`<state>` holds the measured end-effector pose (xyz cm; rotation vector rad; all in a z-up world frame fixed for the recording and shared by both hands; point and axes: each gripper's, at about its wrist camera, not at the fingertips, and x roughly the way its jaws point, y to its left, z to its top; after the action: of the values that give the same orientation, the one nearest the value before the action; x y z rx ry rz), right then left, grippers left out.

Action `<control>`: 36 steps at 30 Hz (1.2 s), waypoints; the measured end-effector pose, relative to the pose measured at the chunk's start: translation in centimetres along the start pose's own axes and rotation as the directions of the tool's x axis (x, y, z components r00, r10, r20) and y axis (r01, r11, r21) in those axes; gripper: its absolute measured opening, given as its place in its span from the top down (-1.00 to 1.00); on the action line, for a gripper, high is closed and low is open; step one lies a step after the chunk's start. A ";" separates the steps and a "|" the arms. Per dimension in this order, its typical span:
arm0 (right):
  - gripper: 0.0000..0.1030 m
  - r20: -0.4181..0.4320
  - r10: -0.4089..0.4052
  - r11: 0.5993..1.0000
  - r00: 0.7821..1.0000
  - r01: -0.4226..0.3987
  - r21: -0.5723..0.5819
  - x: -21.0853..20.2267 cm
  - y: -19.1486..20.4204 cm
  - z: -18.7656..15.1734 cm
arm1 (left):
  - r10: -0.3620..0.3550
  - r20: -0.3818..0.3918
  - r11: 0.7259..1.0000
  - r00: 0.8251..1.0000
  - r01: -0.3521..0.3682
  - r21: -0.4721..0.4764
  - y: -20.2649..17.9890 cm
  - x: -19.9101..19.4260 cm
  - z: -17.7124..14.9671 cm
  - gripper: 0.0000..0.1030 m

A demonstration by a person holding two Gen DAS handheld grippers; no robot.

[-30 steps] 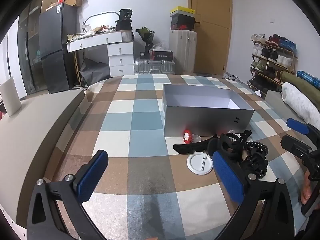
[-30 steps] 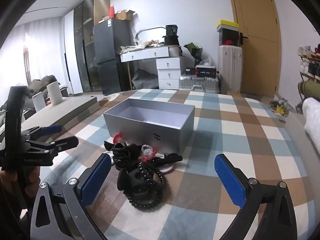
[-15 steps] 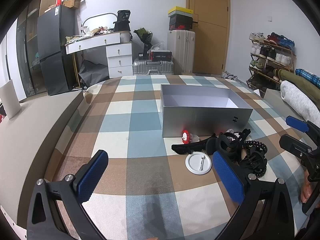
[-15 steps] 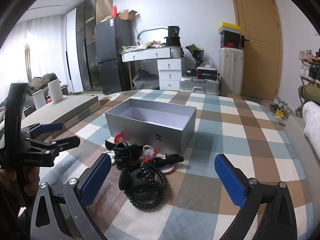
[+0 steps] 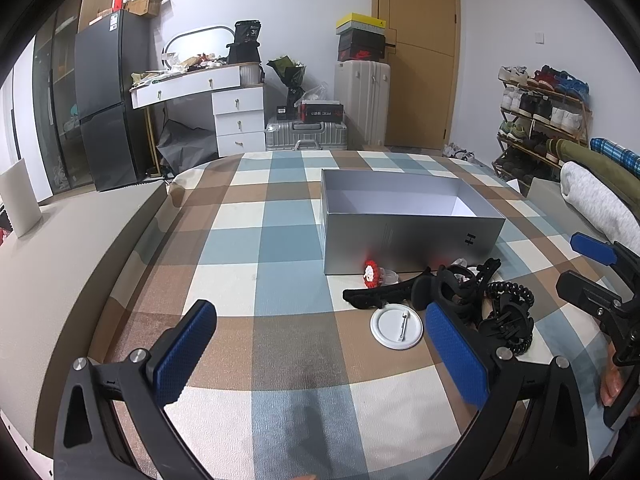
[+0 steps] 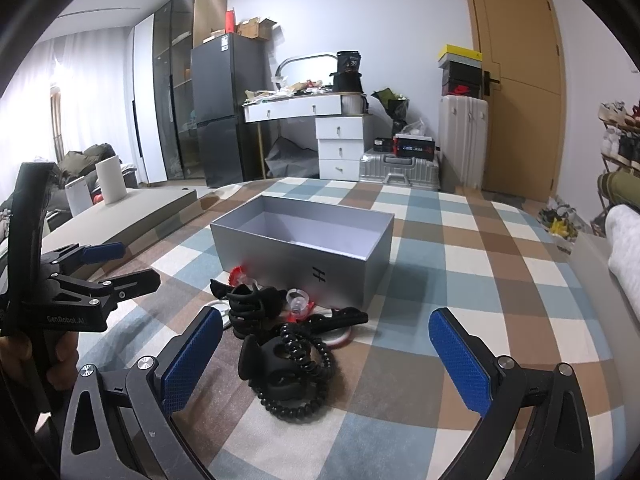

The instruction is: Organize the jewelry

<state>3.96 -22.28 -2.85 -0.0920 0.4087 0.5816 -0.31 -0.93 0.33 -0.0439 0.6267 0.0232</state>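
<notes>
Left wrist view: the grey box (image 5: 408, 236) sits open-topped on the checked cloth (image 5: 280, 240), its pale inside showing nothing in the part that can be seen. Just in front of its near wall lies the jewelry pile — a red flower piece (image 5: 371, 271), a black hair clip (image 5: 380, 295), a black coiled band (image 5: 510, 312) and a white round badge (image 5: 396, 326), the badge nearest the camera. The left gripper (image 5: 320, 354) hangs above bare cloth with its blue fingers (image 5: 184, 354) spread wide, released and holding nothing. Left of the box the cloth lies free up to its rounded edge.

Right wrist view: the same box (image 6: 304, 256) stands behind the pile, with the coiled band (image 6: 298, 376) closest and the clips (image 6: 252, 306) between it and the box. The right gripper (image 6: 322, 364) is likewise released, fingers (image 6: 460, 364) wide apart — the pile lies ahead between them. The cloth to the right is open. The left gripper (image 6: 100, 276) shows at the left edge in a hand (image 6: 24, 356).
</notes>
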 end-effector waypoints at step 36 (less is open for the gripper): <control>-1.00 -0.029 -0.017 1.000 0.999 0.018 0.017 0.5 -0.3 0.0 | -0.014 -0.004 1.000 1.000 0.014 -0.011 0.2 0.1 0.1 -0.98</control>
<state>4.44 -22.28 -3.08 -0.0871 0.4408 0.5597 -0.20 -0.70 0.32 -0.0590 0.6307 0.0127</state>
